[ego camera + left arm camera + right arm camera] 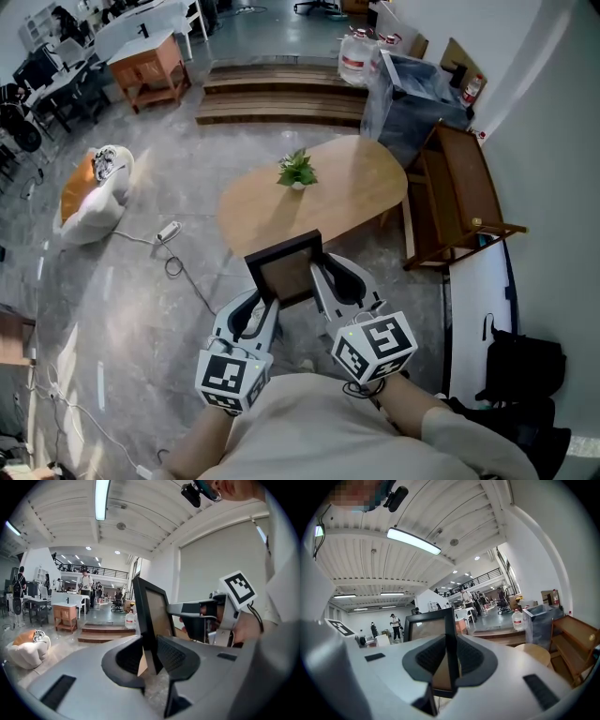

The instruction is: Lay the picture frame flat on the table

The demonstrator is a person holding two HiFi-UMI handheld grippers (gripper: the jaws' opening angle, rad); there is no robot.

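The picture frame (286,266) is held upright in the air on the near side of the oval wooden table (356,183), and no part of it lies on the tabletop. The left gripper (265,307) has its jaws closed on the frame's lower left edge, and the right gripper (328,281) has its jaws closed on the right edge. The left gripper view confirms its pads pressed on either side of the black moulding (149,620), and it alone shows the other tool's marker cube (238,590) side-on. Only the head view shows the small potted plant (297,171) on the table. Beyond the table, the right gripper view shows a water bottle (516,619) whose label is too small to read. The cubes carry black-and-white square patterns only.
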